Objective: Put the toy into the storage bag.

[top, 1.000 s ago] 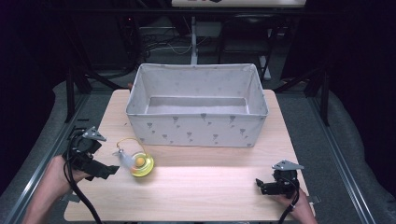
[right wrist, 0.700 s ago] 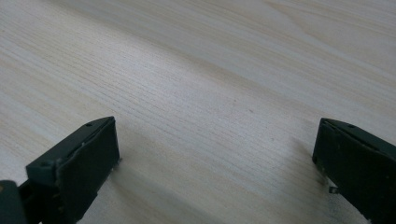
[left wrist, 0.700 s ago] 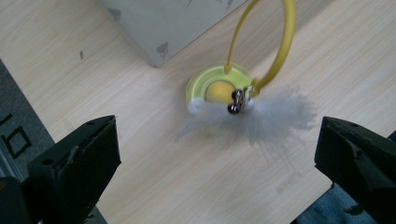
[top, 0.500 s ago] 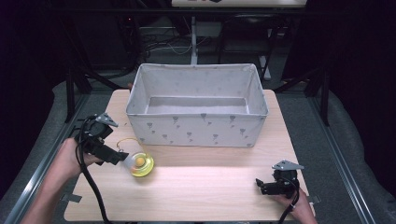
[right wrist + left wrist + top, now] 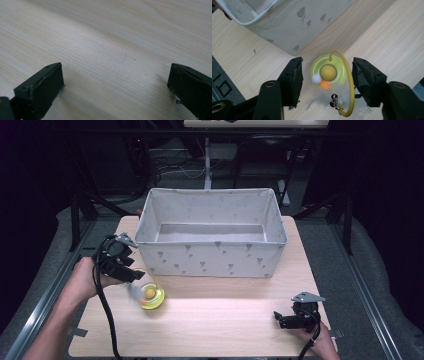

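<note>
Closing in from above, your left gripper [image 5: 325,82] has just been narrowing its jaws around the yellow-green cat toy [image 5: 328,72], which sits on the wooden table [image 5: 225,320] just in front of the fabric bin [image 5: 210,257], near its front left corner; the pads flank the toy's round base with a gap on each side, so nothing is clamped yet. Judging by its looks, the toy is light: a small plastic dish with a ball at its centre, a thin yellow wire hoop [image 5: 349,85] arching over it, and white feathers [image 5: 322,101], a little bell and pompoms dangling at the end. Expect the dish to be stiff and rather slick, liable to skate on the wood if one pad meets it first, while the hoop will likely flex and spring, and the feathers offer no hold at all. Take it across the rim of the dish, both pads square, keeping the wire out of the pinch. Your right gripper [image 5: 115,87] rests on bare wood at the table's near right corner, jaws spread wide and holding nothing.
</note>
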The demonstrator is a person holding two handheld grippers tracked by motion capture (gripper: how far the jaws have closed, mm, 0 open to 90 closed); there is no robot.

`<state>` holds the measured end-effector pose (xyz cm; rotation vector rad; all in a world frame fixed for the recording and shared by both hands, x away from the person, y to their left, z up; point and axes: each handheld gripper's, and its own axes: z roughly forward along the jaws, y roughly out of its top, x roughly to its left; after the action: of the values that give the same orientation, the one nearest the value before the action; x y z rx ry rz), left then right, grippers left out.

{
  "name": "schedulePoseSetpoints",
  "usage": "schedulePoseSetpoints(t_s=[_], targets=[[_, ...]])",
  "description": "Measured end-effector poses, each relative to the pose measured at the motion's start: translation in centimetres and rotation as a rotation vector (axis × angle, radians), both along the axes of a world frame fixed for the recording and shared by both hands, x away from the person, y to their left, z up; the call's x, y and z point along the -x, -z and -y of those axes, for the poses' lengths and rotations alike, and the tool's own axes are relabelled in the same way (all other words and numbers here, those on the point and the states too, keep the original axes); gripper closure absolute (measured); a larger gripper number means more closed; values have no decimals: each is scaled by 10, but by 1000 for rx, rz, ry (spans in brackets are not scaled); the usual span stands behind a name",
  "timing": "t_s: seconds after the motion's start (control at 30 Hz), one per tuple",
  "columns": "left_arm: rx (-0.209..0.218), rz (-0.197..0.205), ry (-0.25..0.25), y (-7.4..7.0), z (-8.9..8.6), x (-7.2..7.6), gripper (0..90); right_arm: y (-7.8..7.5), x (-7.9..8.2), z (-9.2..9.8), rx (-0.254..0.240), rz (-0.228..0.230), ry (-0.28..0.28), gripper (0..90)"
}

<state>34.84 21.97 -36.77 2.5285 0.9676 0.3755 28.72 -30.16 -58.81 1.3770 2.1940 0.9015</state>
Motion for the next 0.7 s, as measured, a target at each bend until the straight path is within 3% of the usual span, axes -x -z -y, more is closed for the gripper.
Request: schedulePoseSetpoints(t_s=[0.4, 0.7], targets=[[-24, -1, 30, -3, 7, -2, 744, 0, 0, 0, 0, 0, 0, 0], [-47, -4, 35, -3, 7, -1, 871, 0, 0, 0, -1, 0, 0, 0]])
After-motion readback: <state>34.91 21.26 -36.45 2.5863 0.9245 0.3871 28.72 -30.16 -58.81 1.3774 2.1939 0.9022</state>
